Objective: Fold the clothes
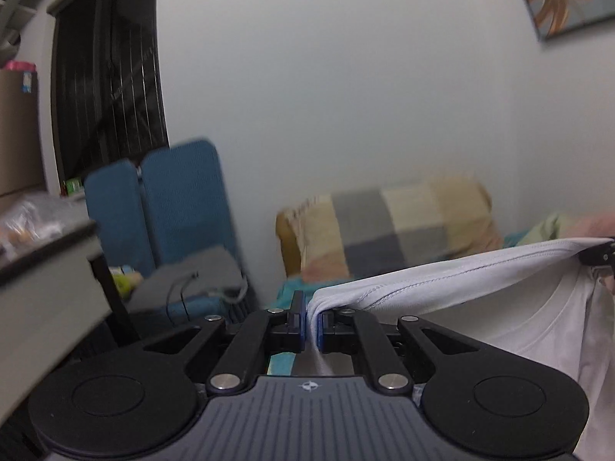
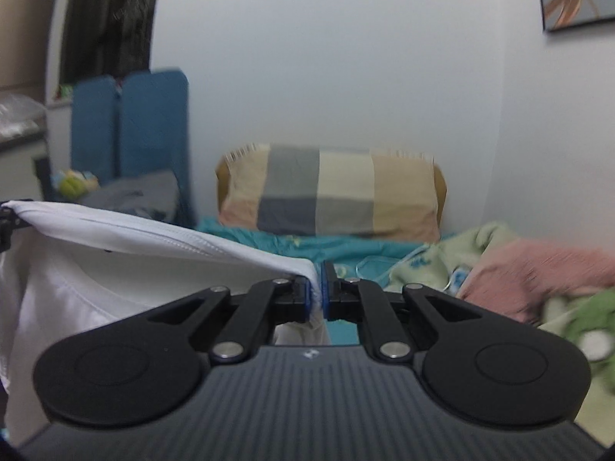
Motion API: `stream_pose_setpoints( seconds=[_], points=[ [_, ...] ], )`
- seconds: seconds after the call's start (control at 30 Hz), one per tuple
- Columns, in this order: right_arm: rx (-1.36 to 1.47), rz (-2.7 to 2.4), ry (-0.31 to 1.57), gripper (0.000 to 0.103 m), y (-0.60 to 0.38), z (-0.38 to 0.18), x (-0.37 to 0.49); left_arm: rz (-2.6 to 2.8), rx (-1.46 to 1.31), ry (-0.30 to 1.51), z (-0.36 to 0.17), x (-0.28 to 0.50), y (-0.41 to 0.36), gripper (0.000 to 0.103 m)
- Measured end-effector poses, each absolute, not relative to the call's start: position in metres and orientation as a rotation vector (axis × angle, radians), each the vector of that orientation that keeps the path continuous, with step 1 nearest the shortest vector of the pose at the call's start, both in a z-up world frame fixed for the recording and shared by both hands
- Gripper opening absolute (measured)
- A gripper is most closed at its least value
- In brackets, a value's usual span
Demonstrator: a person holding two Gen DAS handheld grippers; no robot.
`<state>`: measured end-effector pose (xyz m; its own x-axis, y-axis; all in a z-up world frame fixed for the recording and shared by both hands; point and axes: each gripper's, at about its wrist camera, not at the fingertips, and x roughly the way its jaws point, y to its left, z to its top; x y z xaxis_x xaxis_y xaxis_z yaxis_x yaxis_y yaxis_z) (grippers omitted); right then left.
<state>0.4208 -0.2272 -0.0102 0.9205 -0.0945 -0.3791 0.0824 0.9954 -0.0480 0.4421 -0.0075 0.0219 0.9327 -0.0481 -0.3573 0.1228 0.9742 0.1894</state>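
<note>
A white T-shirt hangs stretched in the air between my two grippers. My left gripper is shut on one end of its top edge, and the cloth runs off to the right. My right gripper is shut on the other end, and the shirt runs off to the left and hangs down. The shirt's neckline shows below the taut edge in both views. The other gripper's tip shows at the edge of each view, the right one in the left wrist view.
A bed with a teal sheet lies below. A checked pillow leans on the white wall. Pink and green blankets are heaped at the right. A blue folded mat, grey clothes and a desk stand at the left.
</note>
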Motion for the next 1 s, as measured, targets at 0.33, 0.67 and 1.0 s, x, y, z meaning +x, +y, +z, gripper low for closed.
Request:
stream_pose_setpoints(
  seconds=[0.33, 0.67, 1.0],
  points=[
    [0.094, -0.085, 0.607, 0.011, -0.26, -0.184, 0.55, -0.139, 0.17, 0.642, -0.181, 0.602, -0.01, 0.021],
    [0.22, -0.047, 0.651, 0.068, -0.266, -0.162, 0.503, -0.21, 0.091, 0.668, -0.117, 0.527, 0.026, 0.096],
    [0.247, 0.015, 0.549, 0.068, -0.24, -0.067, 0.323, -0.181, -0.019, 0.574, -0.022, 0.321, 0.071, 0.097]
  ],
)
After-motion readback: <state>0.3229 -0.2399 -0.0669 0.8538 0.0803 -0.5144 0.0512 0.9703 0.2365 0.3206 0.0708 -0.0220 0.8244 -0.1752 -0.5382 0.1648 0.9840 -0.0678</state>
